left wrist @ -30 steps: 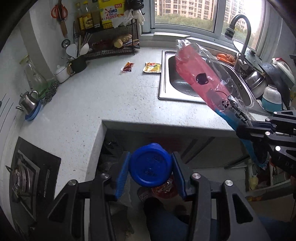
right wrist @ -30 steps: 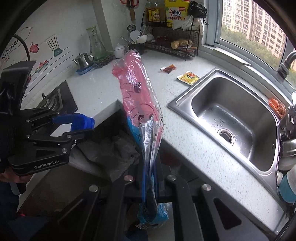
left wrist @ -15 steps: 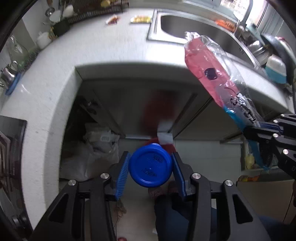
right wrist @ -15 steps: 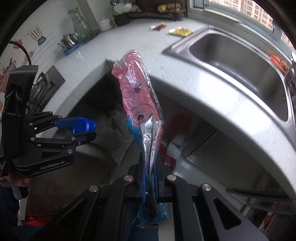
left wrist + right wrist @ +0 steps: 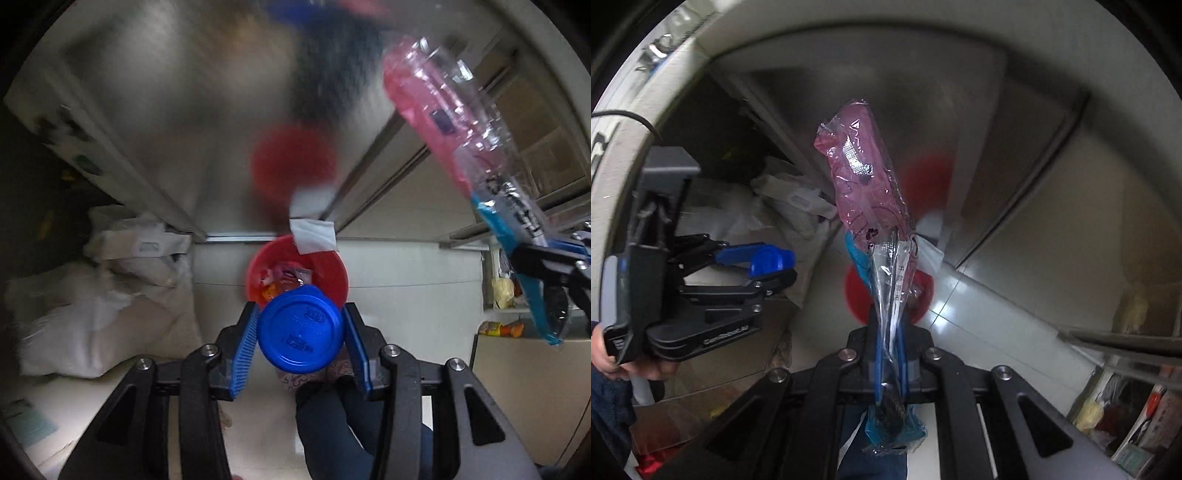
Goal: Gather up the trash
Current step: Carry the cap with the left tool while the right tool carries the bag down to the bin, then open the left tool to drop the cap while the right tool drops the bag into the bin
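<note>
Both pointed steeply down toward the pale floor in front of the steel cabinet fronts. Left hand-held gripper (image 5: 300, 334) clamped by its ribbed blue pads on a round blue plastic lid (image 5: 301, 328), smooth and disc-shaped with faint embossed lettering, flat face turned to the camera. Directly beyond it, on the floor, a round red plastic trash bin (image 5: 334, 267) holding crumpled bright wrappers (image 5: 284, 278), with a white paper scrap (image 5: 314, 236) draped over its far rim. Right hand-held gripper (image 5: 890, 354) pressed nearly together, pinching the lower blue end of a long crinkled clear plastic wrapper printed pink and blue (image 5: 862, 184). Wrapper's long axis running away from the jaws toward the cabinet, pink end farthest out, thin and glossy, slightly bent. Held above the bin, not yet inside. White sacks (image 5: 96, 302) slumped at the left of the bin. Bare hand (image 5: 613, 354) gripping the left tool's handle.
</note>
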A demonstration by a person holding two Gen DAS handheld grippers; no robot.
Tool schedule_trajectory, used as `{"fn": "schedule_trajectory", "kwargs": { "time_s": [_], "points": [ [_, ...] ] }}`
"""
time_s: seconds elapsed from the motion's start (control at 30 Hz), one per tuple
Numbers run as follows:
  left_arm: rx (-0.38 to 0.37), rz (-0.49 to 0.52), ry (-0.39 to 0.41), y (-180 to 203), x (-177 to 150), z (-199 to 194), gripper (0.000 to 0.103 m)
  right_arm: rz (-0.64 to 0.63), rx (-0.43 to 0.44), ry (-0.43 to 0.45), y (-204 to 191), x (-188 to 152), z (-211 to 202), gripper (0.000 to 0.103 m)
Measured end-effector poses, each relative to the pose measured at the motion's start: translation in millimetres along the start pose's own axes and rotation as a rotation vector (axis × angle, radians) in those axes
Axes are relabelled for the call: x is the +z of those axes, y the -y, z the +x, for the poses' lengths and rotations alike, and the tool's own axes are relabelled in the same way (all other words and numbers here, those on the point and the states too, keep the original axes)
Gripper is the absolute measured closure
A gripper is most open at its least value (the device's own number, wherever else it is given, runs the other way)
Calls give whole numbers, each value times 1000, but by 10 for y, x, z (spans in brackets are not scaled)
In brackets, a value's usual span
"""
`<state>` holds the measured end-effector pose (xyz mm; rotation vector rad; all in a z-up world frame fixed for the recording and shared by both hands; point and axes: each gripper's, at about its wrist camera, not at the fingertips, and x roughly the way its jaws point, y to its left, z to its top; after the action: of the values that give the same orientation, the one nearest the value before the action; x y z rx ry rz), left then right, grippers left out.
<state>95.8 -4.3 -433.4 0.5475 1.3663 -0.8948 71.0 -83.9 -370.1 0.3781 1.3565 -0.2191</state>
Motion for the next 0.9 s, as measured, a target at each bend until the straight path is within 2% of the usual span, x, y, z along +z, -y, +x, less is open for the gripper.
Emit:
{"fn": "schedule_trajectory", "kwargs": {
  "time_s": [0.1,0.23,0.27,0.3,0.47,0.67,0.73,0.9],
  "points": [
    [-3,19,-23,24,27,339,60,23,-9,-3,72,-23,231,97],
    [-10,40,-43,54,20,600,60,58,-8,-21,185,-81,483,97],
    [2,51,-48,71,14,653,59,67,2,-16,207,-92,515,97],
    [13,53,-50,76,9,686,53,70,8,-13,226,-110,519,97],
    [-18,57,-59,81,-31,668,48,69,19,-18,190,-113,533,97],
    [-15,22,-36,45,-126,514,45,49,28,-2,289,-230,437,97],
    [-10,18,-29,33,-156,472,31,39,32,0,303,-300,431,97],
    [1,-49,5,-82,-229,326,14,-4,41,-4,299,-360,471,96]
  ]
}}
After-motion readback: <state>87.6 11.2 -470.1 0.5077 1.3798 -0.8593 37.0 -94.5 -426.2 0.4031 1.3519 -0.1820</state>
